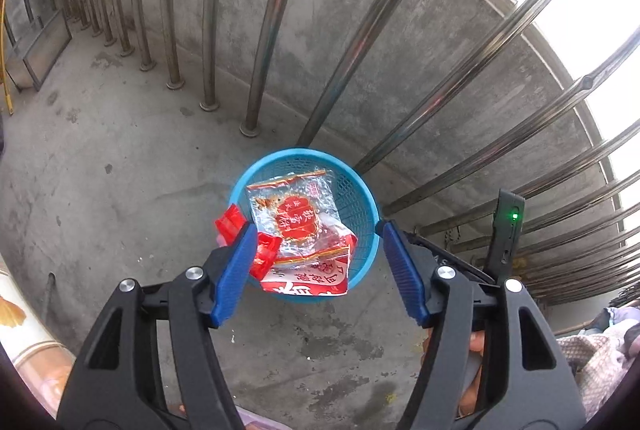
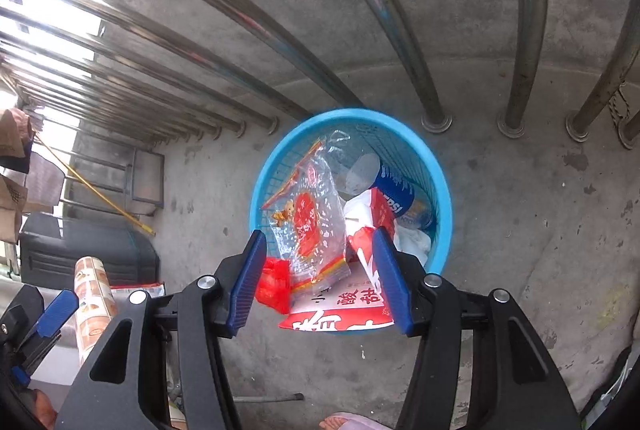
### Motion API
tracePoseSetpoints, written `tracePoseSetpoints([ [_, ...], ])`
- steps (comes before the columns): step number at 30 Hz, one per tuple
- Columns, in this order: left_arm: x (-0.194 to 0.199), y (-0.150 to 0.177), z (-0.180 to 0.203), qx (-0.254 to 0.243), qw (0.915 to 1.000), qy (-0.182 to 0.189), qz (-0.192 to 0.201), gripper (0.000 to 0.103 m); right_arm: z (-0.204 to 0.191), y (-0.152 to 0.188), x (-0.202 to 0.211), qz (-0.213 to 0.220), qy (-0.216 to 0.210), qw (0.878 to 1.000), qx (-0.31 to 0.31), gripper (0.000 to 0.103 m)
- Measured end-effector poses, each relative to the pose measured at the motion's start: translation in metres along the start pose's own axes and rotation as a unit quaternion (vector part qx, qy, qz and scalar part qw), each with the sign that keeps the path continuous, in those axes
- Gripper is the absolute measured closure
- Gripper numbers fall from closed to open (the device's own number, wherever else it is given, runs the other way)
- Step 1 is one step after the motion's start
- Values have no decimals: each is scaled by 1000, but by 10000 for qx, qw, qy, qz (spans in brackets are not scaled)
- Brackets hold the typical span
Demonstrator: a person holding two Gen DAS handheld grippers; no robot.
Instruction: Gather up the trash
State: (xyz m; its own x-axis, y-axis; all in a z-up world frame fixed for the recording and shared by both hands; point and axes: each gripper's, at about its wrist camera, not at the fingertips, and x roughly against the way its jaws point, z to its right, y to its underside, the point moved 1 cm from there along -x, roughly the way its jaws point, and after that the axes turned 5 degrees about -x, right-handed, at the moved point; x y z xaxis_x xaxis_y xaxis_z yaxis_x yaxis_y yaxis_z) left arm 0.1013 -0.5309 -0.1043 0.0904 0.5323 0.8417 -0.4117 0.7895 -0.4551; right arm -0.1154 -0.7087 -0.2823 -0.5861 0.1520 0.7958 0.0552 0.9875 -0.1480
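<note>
Left gripper [image 1: 316,226]: we hold its blue-padded jaws spread wide above the basket, gripping nothing.
Basket: the round blue plastic mesh basket [image 1: 362,200] stands on the concrete floor [image 1: 120,170], beside the steel railing bars [image 1: 264,30].
Trash: we see a clear red-printed crinkly wrapper [image 2: 312,222] propped inside, a red-and-white printed packet [image 2: 344,314] over the near rim, a blue Pepsi bottle [image 2: 396,190] deeper in.
Right gripper [image 2: 318,236]: our jaws released, straddling the wrappers.

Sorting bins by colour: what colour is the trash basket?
Light blue basket, clearest in the right wrist view.
</note>
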Motion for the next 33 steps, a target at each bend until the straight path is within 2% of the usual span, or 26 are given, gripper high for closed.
tracePoseSetpoints([
  [5,40,9,-3,-110,9992,-36,387,37,-3,6,26,293,-58,9995,138,49],
  [8,68,18,-6,-108,9985,-65,537,37,-16,15,40,434,-44,9978,493,49],
  [11,103,33,-13,-113,9974,-103,703,32,-38,31,49,363,-220,9937,1033,49],
  [13,126,46,-20,-94,9966,-193,794,32,-54,49,51,205,-360,9871,1550,49],
  [16,166,69,-37,-9,9942,-310,1030,30,-74,86,36,-324,-453,9714,2308,48],
  [19,203,95,-58,165,9903,-571,1255,29,-75,119,18,-793,-398,9618,2589,48],
  [23,242,130,-88,405,9840,-938,1459,28,-66,155,-10,-1229,-144,9592,2543,48],
  [25,259,147,-103,542,9805,-1117,1524,28,-70,170,-24,-1260,228,9486,2894,48],
  [26,266,155,-109,619,9790,-1177,1549,28,-76,177,-32,-1221,483,9398,3154,49],
  [28,277,171,-122,791,9763,-1267,1568,28,-91,189,-47,-1116,958,9149,3760,49],
  [30,285,186,-135,946,9747,-1297,1556,28,-110,202,-64,-914,1434,8739,4555,49],
  [32,290,195,-144,1072,9735,-1329,1522,28,-128,215,-91,-855,1976,8145,5387,49],
  [33,293,200,-149,1108,9725,-1362,1530,28,-134,220,-104,-841,2171,7891,5684,49],
])
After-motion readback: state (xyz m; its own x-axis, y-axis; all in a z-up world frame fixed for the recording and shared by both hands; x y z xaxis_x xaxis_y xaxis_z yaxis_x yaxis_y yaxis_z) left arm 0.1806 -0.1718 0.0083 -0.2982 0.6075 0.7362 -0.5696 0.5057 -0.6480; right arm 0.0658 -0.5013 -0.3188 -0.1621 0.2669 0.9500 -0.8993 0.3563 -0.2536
